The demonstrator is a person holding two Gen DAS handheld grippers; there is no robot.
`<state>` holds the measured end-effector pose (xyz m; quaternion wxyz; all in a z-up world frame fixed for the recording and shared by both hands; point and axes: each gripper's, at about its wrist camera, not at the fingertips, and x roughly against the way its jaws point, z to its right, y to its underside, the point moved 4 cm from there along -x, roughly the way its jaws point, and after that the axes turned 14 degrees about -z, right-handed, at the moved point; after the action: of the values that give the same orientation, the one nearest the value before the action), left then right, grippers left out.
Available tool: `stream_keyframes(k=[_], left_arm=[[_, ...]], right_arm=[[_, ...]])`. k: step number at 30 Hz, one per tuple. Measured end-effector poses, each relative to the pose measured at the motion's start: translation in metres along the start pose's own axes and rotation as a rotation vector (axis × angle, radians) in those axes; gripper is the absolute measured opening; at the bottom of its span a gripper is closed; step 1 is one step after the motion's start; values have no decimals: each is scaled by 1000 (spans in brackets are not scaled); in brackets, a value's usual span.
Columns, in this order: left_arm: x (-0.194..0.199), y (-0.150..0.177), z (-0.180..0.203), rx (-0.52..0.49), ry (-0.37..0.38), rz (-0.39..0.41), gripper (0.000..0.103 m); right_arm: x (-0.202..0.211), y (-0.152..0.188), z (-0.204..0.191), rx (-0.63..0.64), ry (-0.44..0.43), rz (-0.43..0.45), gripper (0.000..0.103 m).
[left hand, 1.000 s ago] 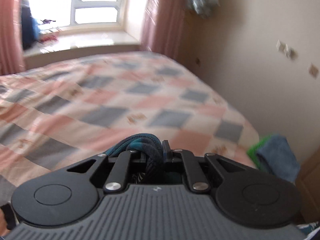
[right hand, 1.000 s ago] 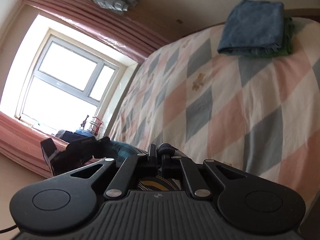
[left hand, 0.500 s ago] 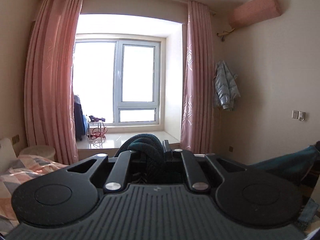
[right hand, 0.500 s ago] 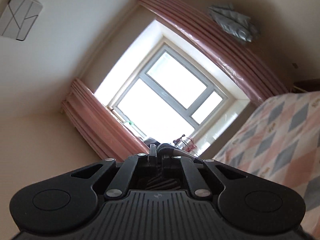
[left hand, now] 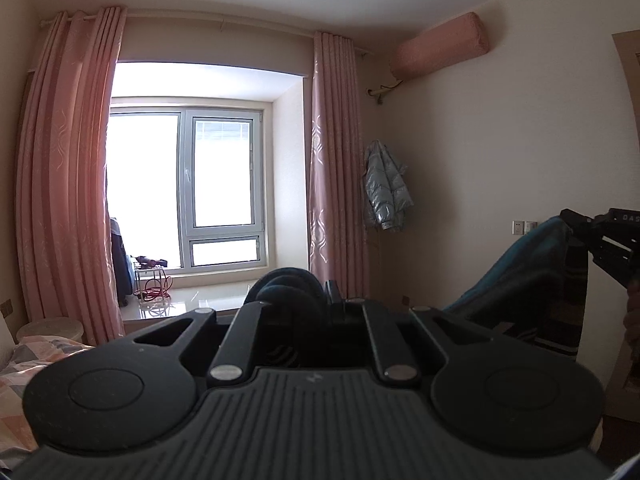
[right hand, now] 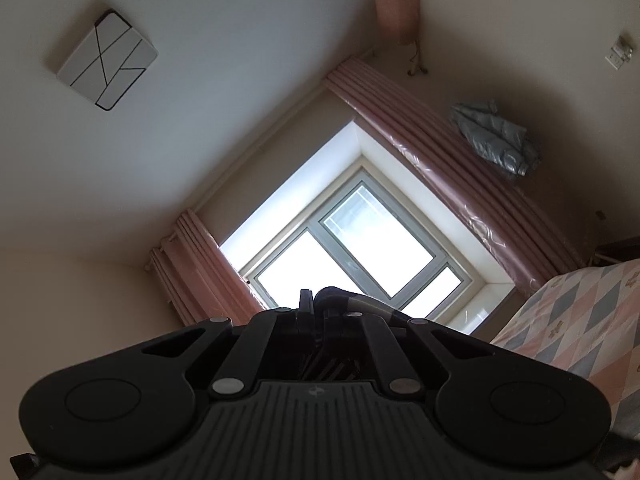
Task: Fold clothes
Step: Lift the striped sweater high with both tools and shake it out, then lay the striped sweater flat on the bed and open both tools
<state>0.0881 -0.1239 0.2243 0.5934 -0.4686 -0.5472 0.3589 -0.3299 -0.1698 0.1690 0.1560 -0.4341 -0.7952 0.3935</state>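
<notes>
A dark teal garment with striped parts hangs between my two grippers, lifted high above the bed. My left gripper (left hand: 316, 292) is shut on a bunched fold of the garment (left hand: 288, 288). In the left wrist view the rest of the garment (left hand: 536, 280) drapes at the right, up to my right gripper (left hand: 588, 228). In the right wrist view my right gripper (right hand: 316, 304) is shut on a dark fold of the garment (right hand: 340, 298) and points up at the ceiling.
The bed with a pink and grey checked cover (left hand: 24, 364) lies low at the left and also shows in the right wrist view (right hand: 580, 320). A window (left hand: 216, 192) with pink curtains (left hand: 64, 184) is ahead. A silver jacket (left hand: 384, 192) hangs on the wall.
Both grippers have risen and tilted up with the garment. The left view went from the bed to the window; the right view now faces the ceiling.
</notes>
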Motion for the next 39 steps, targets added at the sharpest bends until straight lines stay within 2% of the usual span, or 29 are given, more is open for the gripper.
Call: stream_keyframes(k=[3, 6, 10, 13, 16, 19, 20, 21, 22, 23, 24, 25, 26, 27, 28, 30, 33, 37, 39], left_arm=[[12, -8, -3, 19, 9, -6, 9], [0, -10, -10, 38, -22, -27, 9], [-64, -3, -26, 73, -71, -98, 9], [-148, 14, -47, 128, -117, -207, 9], [-260, 42, -68, 222, -149, -378, 10], [-384, 89, -93, 293, -139, -582, 19], [-410, 113, -102, 303, -183, -648, 25], [-435, 137, -111, 313, -227, -714, 26], [-459, 161, -120, 321, -270, -778, 31], [-467, 183, -124, 304, -305, -819, 31], [-468, 204, -126, 306, -312, -845, 33], [-460, 225, -124, 325, -307, -867, 41], [-452, 247, -122, 345, -302, -889, 44], [-444, 269, -119, 366, -298, -912, 44], [-429, 293, -119, 397, -308, -950, 44], [-399, 339, -117, 467, -324, -1026, 44], [-340, 404, -97, 612, -336, -1164, 42], [-271, 451, -52, 699, -328, -1306, 42], [-249, 458, -30, 717, -317, -1357, 42]], right_arm=[[4, -6, -16, 16, 17, 17, 4], [-11, -13, -16, 23, 35, 2, 4], [-58, -12, 11, 18, 62, -62, 4], [-111, -2, 59, -22, 89, -147, 4], [-178, 16, 120, -58, 145, -250, 4], [-263, 43, 186, -59, 241, -378, 4], [-294, 57, 211, -60, 286, -437, 6], [-323, 72, 235, -68, 333, -498, 16], [-351, 89, 260, -81, 383, -581, 24], [-369, 108, 282, -96, 422, -670, 30], [-382, 127, 302, -109, 453, -751, 40], [-387, 143, 316, -107, 467, -800, 42], [-386, 156, 326, -94, 469, -826, 43], [-380, 167, 336, -82, 476, -844, 53], [-369, 177, 347, -81, 488, -866, 68], [-337, 199, 372, -101, 515, -925, 70], [-259, 233, 408, -191, 606, -1033, 70], [-146, 273, 430, -285, 755, -1160, 70], [-100, 288, 434, -311, 819, -1210, 70]])
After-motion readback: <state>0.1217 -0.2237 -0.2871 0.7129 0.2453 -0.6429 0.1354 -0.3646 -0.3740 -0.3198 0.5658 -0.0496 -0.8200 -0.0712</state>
